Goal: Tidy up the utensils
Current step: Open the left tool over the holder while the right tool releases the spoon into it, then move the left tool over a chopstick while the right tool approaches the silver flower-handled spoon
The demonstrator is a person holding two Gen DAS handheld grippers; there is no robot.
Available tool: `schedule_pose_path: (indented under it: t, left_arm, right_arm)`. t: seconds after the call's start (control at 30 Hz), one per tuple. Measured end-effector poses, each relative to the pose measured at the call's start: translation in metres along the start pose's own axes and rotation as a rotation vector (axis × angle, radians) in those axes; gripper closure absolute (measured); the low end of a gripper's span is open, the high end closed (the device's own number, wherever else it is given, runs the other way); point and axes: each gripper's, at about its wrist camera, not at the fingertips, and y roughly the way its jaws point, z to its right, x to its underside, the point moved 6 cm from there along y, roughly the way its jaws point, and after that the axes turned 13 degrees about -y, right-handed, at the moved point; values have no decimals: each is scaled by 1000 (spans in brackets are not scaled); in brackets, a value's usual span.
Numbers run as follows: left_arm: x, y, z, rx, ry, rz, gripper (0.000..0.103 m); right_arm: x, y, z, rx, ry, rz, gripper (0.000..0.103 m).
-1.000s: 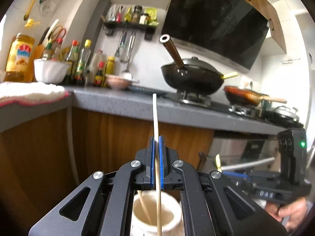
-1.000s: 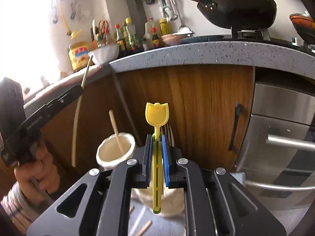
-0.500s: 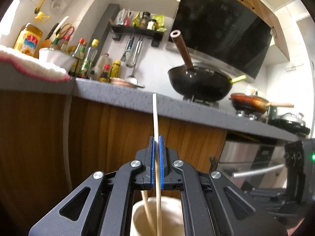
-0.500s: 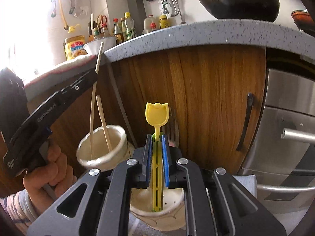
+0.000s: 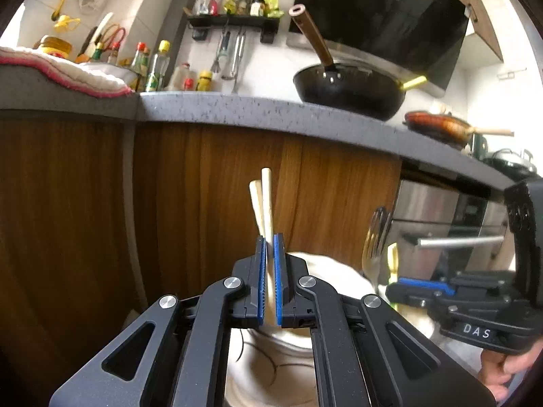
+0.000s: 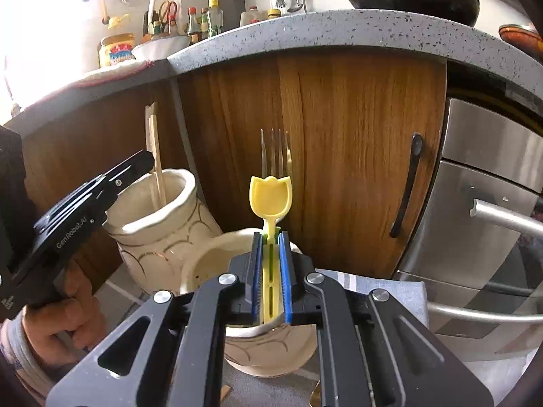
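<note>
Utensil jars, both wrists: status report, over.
Left gripper shut on chopstick over left jar. Right gripper shut on yellow spoon over right jar. Nothing blocking.

"DAS" was printed in white on the side of the right gripper [image 5: 473, 330], seen from the left wrist cam. "GenRobot.AI" ran along the left gripper [image 6: 73, 232] body in the right wrist cam. Jar [image 6: 117, 52] label unreadable.
</note>
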Motion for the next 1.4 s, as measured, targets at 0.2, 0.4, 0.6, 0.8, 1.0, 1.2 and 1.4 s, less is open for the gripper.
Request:
schedule_pose_path:
  t: [0.2,0.4,0.6,0.8,1.0,1.2,1.4]
  left_arm:
    - [-3,-6,1,-6,20,-11,88]
    - [-6,-33,6,12,52,19,66]
    - [21,-64,6,-32,67,-72,66]
    - [77,-77,3,-81,65,-309,66]
    - [138,-77,0,-100,72,-533,66]
    - [159,-74,7,-95,118,-606,69]
    - [165,-69,12,-112,158,-644,71]
  right_arm:
    - [-1,3,-2,6,-25,-19,92]
    - [1,-17,6,21,-17,6,83]
    - [24,-57,13,-9,-5,8,82]
    - [74,-68,15,-49,19,-107,82]
    - [124,-65,17,-37,39,-225,82]
    - [155,-60,17,-29,47,-306,82]
    - [159,-61,16,-23,38,-327,82]
